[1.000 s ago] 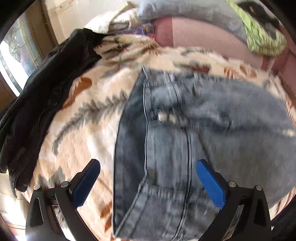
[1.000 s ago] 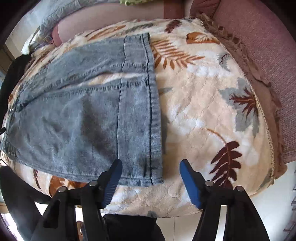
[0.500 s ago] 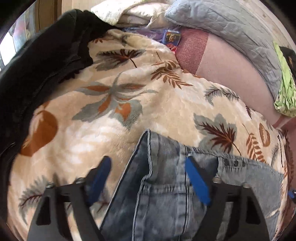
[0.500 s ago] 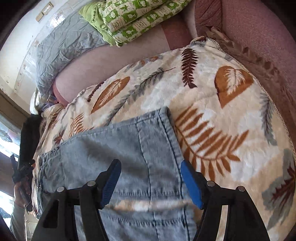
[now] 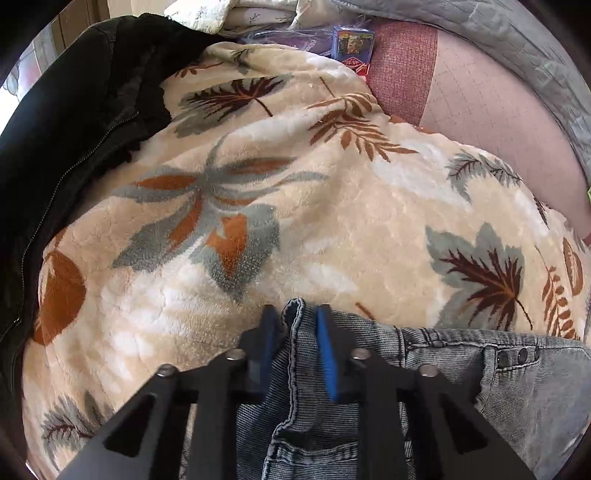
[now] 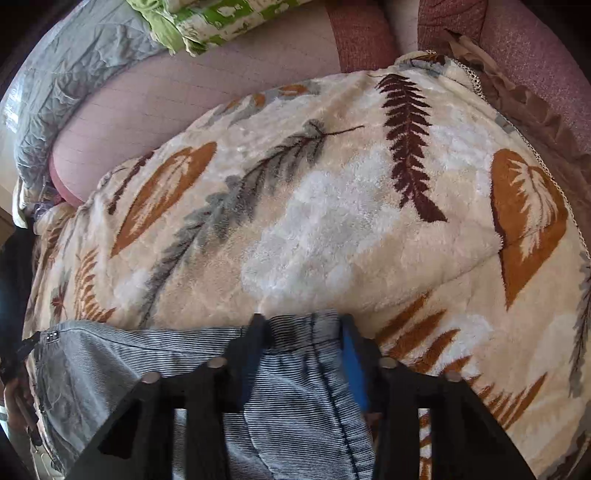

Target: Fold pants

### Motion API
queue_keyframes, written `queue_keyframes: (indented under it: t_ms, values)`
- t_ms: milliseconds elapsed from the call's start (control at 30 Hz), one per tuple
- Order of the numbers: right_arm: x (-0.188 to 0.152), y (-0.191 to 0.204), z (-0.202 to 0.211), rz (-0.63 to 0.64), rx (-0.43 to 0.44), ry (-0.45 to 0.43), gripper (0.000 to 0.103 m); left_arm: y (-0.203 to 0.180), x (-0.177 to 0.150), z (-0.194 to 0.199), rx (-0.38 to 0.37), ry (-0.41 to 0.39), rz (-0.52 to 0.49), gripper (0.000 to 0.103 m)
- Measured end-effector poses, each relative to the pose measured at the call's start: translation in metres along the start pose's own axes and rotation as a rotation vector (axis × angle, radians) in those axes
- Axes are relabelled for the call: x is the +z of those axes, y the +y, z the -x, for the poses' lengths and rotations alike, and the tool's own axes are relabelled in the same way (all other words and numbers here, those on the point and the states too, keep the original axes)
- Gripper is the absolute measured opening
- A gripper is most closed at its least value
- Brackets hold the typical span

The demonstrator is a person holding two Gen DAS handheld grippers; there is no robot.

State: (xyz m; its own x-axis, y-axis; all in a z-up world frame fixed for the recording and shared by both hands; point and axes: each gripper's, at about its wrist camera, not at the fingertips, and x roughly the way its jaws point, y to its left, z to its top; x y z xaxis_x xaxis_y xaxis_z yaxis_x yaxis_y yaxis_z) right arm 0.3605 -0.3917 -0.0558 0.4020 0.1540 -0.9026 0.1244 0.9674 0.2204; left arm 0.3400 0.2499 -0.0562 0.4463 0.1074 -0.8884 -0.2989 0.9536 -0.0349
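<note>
Grey-blue denim pants point(image 5: 461, 369) lie flat on a leaf-patterned fleece blanket point(image 5: 332, 229), reaching only the lower part of each view. My left gripper point(image 5: 295, 314) is closing, and its blue pads pinch an upright fold of the waistband corner beside the row of rivets. In the right wrist view the pants point(image 6: 129, 354) run off to the left. My right gripper point(image 6: 301, 321) is closing over the far corner of the cloth. That denim is gathered between its pads, and the right pad sits at the cloth's side edge.
A black zipped jacket point(image 5: 74, 110) is heaped along the blanket's left side. A small printed box point(image 5: 352, 44) and a grey quilt point(image 5: 517, 48) lie at the back. A green patterned cloth point(image 6: 207, 22) lies on the pink sofa seat point(image 6: 184, 96). The sofa arm point(image 6: 535, 44) rises at right.
Both grippers travelled across the pants to their far edge and dropped onto it. Their wide-open jaws came together, the left onto the waistband corner and the right onto the opposite corner.
</note>
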Motion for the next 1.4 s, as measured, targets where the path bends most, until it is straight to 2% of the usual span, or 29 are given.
queue_keyframes:
  t_ms: [33, 200, 433, 633, 800, 933, 1000, 1100, 1133, 1167, 1233, 1300, 1367, 1400]
  values:
    - [0.000, -0.001, 0.003, 0.001, 0.014, -0.008, 0.023, 0.000, 0.001, 0.003, -0.003, -0.006, 0.000, 0.008]
    - [-0.006, 0.008, 0.036, 0.039, 0.011, -0.077, 0.021, -0.005, 0.000, 0.034, -0.028, -0.077, -0.025, 0.006]
    - [-0.028, 0.014, 0.114, 0.041, 0.070, -0.201, 0.021, -0.002, -0.024, 0.128, -0.126, -0.223, -0.061, 0.006]
    - [-0.072, 0.007, 0.187, 0.046, 0.126, -0.284, 0.021, 0.022, -0.077, 0.212, -0.207, -0.326, -0.077, 0.006]
    - [-0.137, -0.010, 0.237, 0.081, 0.169, -0.326, 0.021, 0.055, -0.142, 0.254, -0.240, -0.359, -0.099, 0.006]
    - [-0.200, -0.030, 0.246, 0.116, 0.178, -0.297, 0.021, 0.084, -0.196, 0.258, -0.238, -0.336, -0.096, 0.004]
    - [-0.232, -0.041, 0.237, 0.131, 0.192, -0.258, 0.021, 0.101, -0.221, 0.248, -0.241, -0.287, -0.090, 0.004]
    - [-0.279, -0.051, 0.208, 0.166, 0.220, -0.124, 0.022, 0.129, -0.251, 0.229, -0.199, -0.209, -0.060, 0.004]
    - [-0.292, -0.055, 0.195, 0.164, 0.240, -0.060, 0.022, 0.137, -0.257, 0.223, -0.163, -0.187, -0.047, 0.004]
    - [-0.303, -0.059, 0.183, 0.162, 0.247, 0.010, 0.024, 0.143, -0.262, 0.219, -0.120, -0.168, -0.047, 0.004]
    - [-0.316, -0.063, 0.177, 0.181, 0.223, 0.041, 0.034, 0.147, -0.268, 0.220, -0.073, -0.172, -0.071, 0.004]
    - [-0.313, -0.072, 0.187, 0.149, 0.235, -0.006, 0.039, 0.136, -0.266, 0.231, -0.061, -0.198, -0.114, 0.004]
    - [-0.300, -0.083, 0.201, 0.069, 0.252, -0.076, 0.053, 0.110, -0.261, 0.240, -0.049, -0.234, -0.186, 0.005]
    - [-0.291, -0.088, 0.205, 0.027, 0.251, -0.111, 0.069, 0.094, -0.258, 0.242, -0.045, -0.248, -0.228, 0.006]
